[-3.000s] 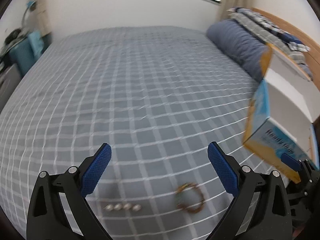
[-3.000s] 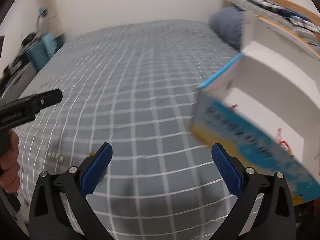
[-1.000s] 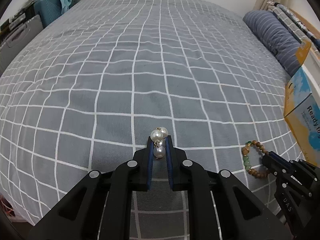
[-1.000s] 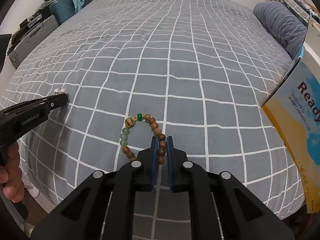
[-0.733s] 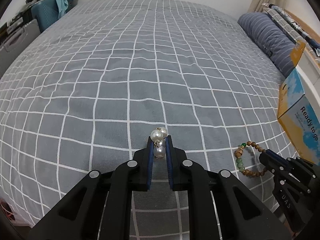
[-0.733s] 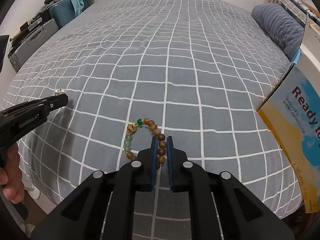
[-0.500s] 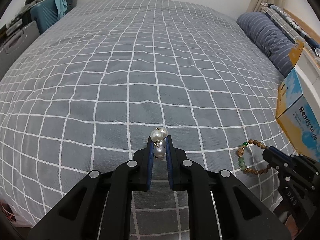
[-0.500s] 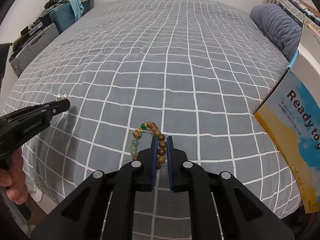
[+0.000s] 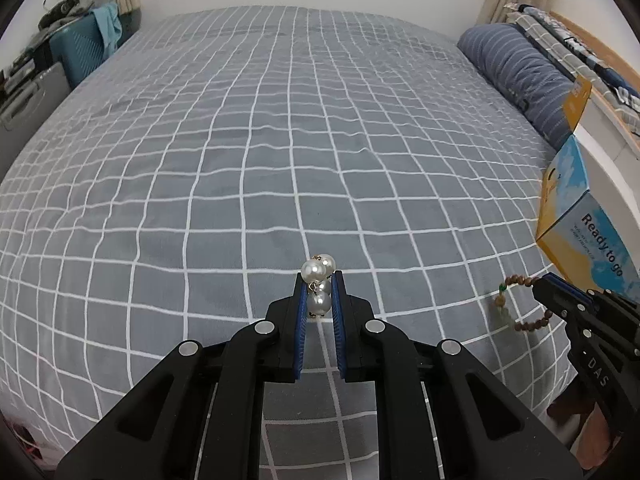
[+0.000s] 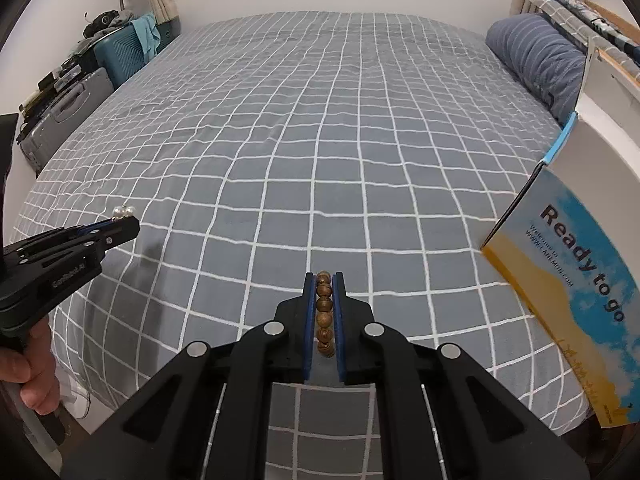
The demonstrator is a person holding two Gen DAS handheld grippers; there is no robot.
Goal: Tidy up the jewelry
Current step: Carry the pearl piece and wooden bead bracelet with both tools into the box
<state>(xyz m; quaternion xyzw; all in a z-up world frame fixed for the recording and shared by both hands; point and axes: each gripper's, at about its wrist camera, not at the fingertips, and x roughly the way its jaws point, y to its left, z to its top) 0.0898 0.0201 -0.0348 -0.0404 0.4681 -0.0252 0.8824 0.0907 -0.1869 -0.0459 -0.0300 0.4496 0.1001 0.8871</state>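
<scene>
My left gripper (image 9: 318, 280) is shut on a short string of white pearls (image 9: 318, 270), held above the grey checked bed cover (image 9: 280, 140). The same pearls (image 10: 123, 211) show at the tip of that gripper (image 10: 120, 228) in the right wrist view. My right gripper (image 10: 324, 280) is shut on a brown wooden bead bracelet (image 10: 324, 312). In the left wrist view that bracelet (image 9: 516, 304) hangs from the right gripper (image 9: 546, 280), with a green bead on its left side. An open blue and yellow box (image 10: 576, 264) with a white inside stands at the right.
A striped blue pillow (image 9: 520, 68) lies at the far right of the bed. Suitcases and a teal case (image 10: 120, 56) stand beside the bed's left edge. A hand (image 10: 28, 376) grips the left tool's handle. The open box (image 9: 588, 232) sits close to the right gripper.
Both grippers have risen with their jewelry, so the bed looks farther away. The bead bracelet has lifted off the cover and now hangs edge-on between the right pads.
</scene>
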